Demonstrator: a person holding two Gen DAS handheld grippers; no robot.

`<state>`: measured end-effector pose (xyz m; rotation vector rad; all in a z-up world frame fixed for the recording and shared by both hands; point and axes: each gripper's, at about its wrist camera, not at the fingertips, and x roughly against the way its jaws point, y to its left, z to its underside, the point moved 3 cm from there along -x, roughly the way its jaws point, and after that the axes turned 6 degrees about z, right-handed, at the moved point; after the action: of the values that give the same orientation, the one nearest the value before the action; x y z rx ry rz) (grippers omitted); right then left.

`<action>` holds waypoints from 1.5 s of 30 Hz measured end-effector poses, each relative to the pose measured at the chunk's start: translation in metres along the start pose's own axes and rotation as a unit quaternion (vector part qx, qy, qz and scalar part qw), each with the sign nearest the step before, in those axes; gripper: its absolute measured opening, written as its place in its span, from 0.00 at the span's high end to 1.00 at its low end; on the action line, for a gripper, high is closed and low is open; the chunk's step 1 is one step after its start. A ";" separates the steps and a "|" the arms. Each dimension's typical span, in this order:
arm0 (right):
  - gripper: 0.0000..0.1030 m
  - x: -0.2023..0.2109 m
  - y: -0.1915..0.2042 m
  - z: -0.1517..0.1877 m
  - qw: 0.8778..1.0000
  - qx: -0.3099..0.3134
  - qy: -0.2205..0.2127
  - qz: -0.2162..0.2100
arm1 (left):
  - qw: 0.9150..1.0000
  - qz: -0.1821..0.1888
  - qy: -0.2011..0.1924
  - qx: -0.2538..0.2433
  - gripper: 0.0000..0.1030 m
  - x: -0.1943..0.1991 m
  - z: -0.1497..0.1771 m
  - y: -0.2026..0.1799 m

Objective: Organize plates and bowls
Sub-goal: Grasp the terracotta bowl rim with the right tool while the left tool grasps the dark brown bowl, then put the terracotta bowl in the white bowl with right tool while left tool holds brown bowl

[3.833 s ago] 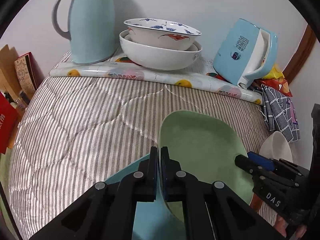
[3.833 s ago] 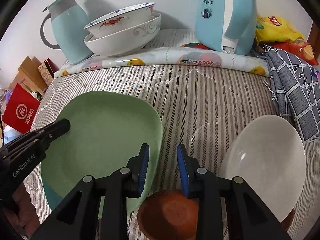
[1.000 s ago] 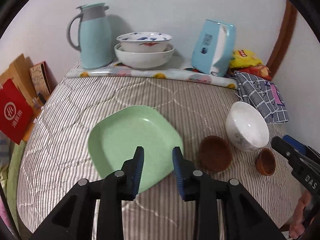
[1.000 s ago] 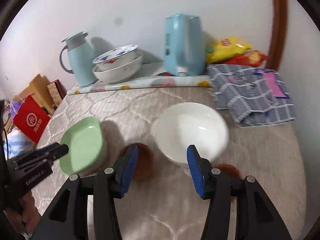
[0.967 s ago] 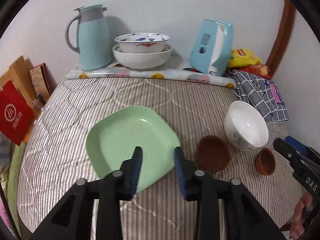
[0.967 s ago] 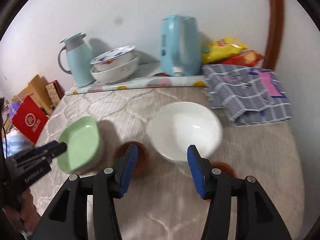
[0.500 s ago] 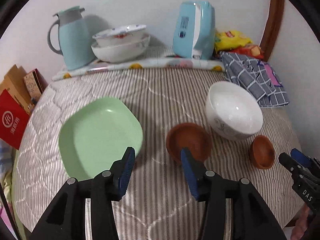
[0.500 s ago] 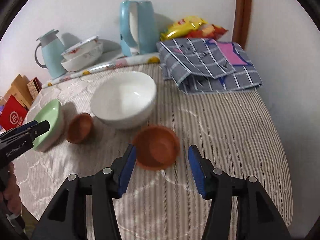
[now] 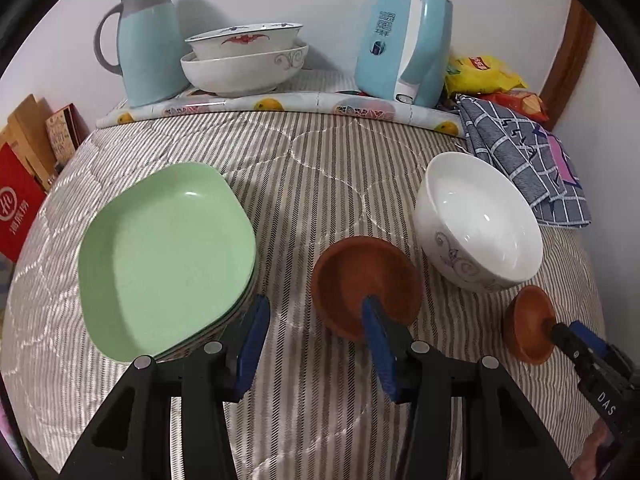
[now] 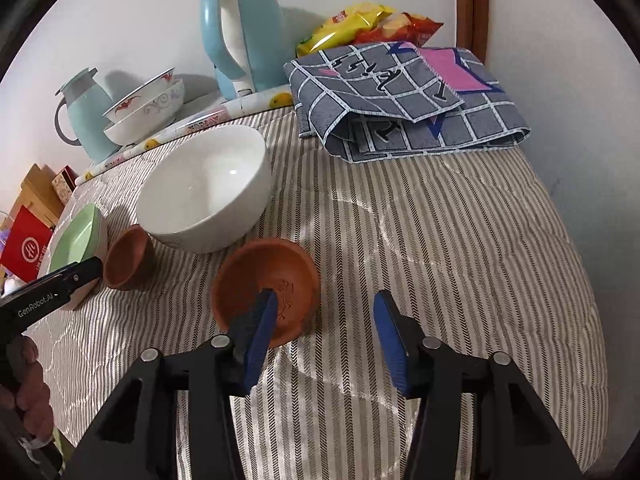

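Plates, a stack of square green plastic ones (image 9: 160,256), sit sorted near the striped bed's (image 9: 320,152) left edge; the larger terracotta bowl (image 9: 366,282), smaller terracotta bowl (image 10: 266,288) and white porcelain bowl (image 9: 480,220) remain unstacked. My left gripper (image 9: 314,346) and right gripper (image 10: 322,334) hover, fingers apart, gripping nothing.

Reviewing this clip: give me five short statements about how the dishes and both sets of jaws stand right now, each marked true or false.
1. The square green plate lies on top of a stack of plates. True.
2. The white ceramic bowl sits inside the larger brown clay bowl. False: they stand side by side on the striped quilt.
3. The left gripper holds the green plate. False: its jaws are open and hold nothing.
4. One finger of the right gripper reaches over the smaller brown clay bowl. True.
5. Two patterned white bowls are nested beside the pale blue jug. True.
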<state>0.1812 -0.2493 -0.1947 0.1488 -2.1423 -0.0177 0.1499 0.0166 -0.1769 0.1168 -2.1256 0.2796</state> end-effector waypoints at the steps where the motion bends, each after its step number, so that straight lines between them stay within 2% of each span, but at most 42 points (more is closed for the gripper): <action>1: 0.53 -0.002 0.000 0.000 1.000 -0.001 0.002 -0.001 | 1.000 0.001 0.004 0.003 0.55 -0.004 0.000 -0.001; 9: 0.63 -0.023 -0.001 0.002 1.000 0.001 0.023 -0.015 | 1.000 -0.009 0.018 0.009 0.55 -0.024 0.002 -0.004; 18: 0.63 -0.031 0.001 0.003 1.000 0.010 0.020 -0.018 | 1.000 -0.013 0.011 0.015 0.56 -0.034 0.004 -0.002; 23: 0.63 -0.033 0.004 0.001 1.000 0.018 0.016 -0.007 | 1.000 -0.009 0.020 0.020 0.62 -0.041 0.003 0.000; 26: 0.63 -0.035 0.006 -0.001 1.000 0.018 0.019 -0.002 | 0.999 0.011 0.023 0.024 0.72 -0.042 0.002 0.001; 27: 0.65 -0.035 0.006 -0.002 1.000 0.017 0.020 -0.002 | 0.999 0.019 0.024 0.025 0.79 -0.043 0.001 -0.001; 28: 0.67 -0.035 0.006 -0.002 1.000 0.016 0.020 -0.004 | 0.999 0.016 0.024 0.024 0.81 -0.042 0.001 -0.001; 29: 0.74 -0.034 0.006 -0.002 1.000 0.012 0.022 -0.009 | 0.999 0.015 0.022 0.021 0.82 -0.041 0.000 -0.002; 30: 0.86 -0.034 0.007 -0.002 0.999 0.007 0.026 -0.020 | 0.999 0.017 0.020 0.019 0.84 -0.040 0.000 -0.002; 34: 0.90 -0.030 0.007 -0.002 0.999 -0.010 0.027 -0.023 | 0.999 0.033 0.017 0.011 0.91 -0.033 -0.002 0.000; 38: 0.94 -0.017 0.009 0.005 0.999 -0.022 0.015 -0.019 | 0.999 0.043 0.011 -0.002 0.93 -0.024 -0.001 0.000; 45: 0.94 0.002 0.017 0.021 0.999 -0.033 0.008 -0.004 | 0.998 0.060 0.010 -0.014 0.93 -0.005 0.008 0.007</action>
<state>0.1606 -0.2334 -0.2030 0.1183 -2.1230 -0.0918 0.1443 0.0214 -0.1861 -0.0303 -2.1199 0.3212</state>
